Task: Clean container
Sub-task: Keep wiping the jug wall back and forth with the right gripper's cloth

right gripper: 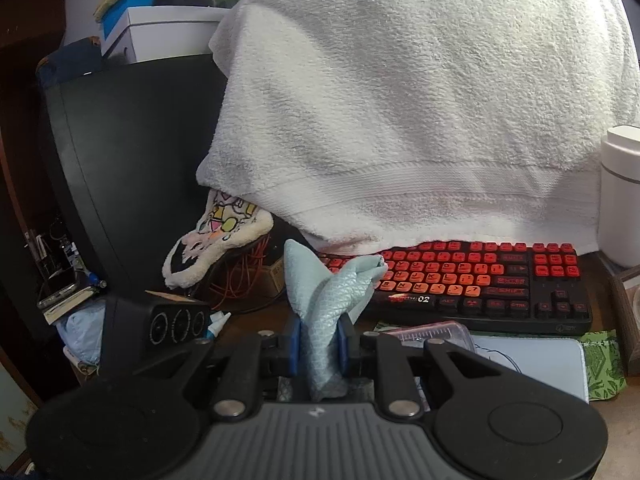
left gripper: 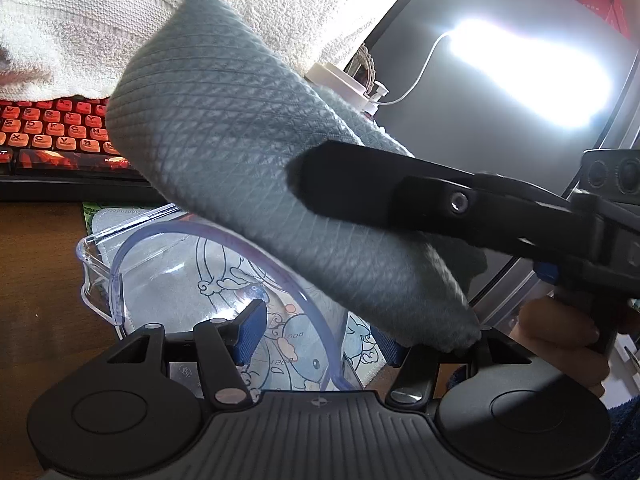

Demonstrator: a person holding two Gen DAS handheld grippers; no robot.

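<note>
In the left wrist view, my left gripper (left gripper: 320,326) is shut on a clear plastic container (left gripper: 168,276) with a bluish rim, gripping its wall between the blue pads. The container lies tipped, its opening facing the camera. A pale blue-grey waffle cloth (left gripper: 248,152) hangs over the container's upper edge. The right gripper's black finger (left gripper: 360,188) comes in from the right and pinches that cloth. In the right wrist view, my right gripper (right gripper: 319,344) is shut on the same cloth (right gripper: 332,292), which sticks up between its blue pads. The container (right gripper: 436,334) shows just right of the fingers.
A red and black keyboard (right gripper: 480,280) lies on the wooden desk behind. A white towel (right gripper: 420,112) drapes over something above it. A cartoon-printed mat (left gripper: 280,344) lies under the container. A dark monitor (left gripper: 500,80) with glare and a white jar (right gripper: 620,196) stand right.
</note>
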